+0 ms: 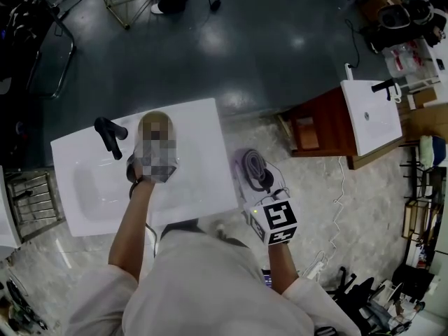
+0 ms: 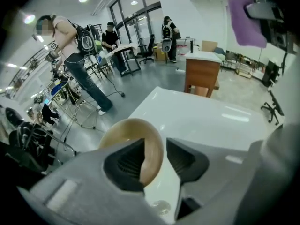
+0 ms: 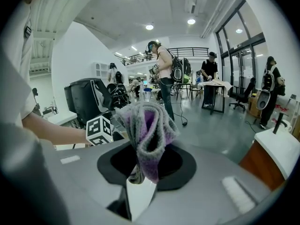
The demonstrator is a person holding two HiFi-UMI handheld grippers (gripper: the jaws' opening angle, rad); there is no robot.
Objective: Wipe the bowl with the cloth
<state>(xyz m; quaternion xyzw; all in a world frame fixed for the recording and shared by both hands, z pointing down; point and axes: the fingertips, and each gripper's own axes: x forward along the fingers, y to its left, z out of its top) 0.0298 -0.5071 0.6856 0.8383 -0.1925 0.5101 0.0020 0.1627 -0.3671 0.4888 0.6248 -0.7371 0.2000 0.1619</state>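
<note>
Close to the person's body, on the right, the right gripper (image 3: pixel 146 165) is held just off the white worktop's (image 1: pixel 203 159) edge, over the floor. Its fingers are closed on a grey and purple cloth (image 3: pixel 149 125), which is bunched and stands up out of them. Its marker cube (image 1: pixel 273 220) is turned towards the head camera.

Further out, the left gripper (image 2: pixel 157 150) is held over the worktop. Its fingers (image 2: pixel 187 161) are spread wide, and the rim of the tan bowl (image 2: pixel 136 128) stands between them. The bowl's wall lies against the finger at the view's left, while a gap is seen at the other finger, so the bowl is not clamped. The bowl is placed over the worktop's basin, near a black tap (image 1: pixel 110 133).

Beyond the worktop, a wooden cabinet (image 1: pixel 322 124) is seen beside a second white top. Several people (image 2: pixel 110 36) are seen standing at tables.
</note>
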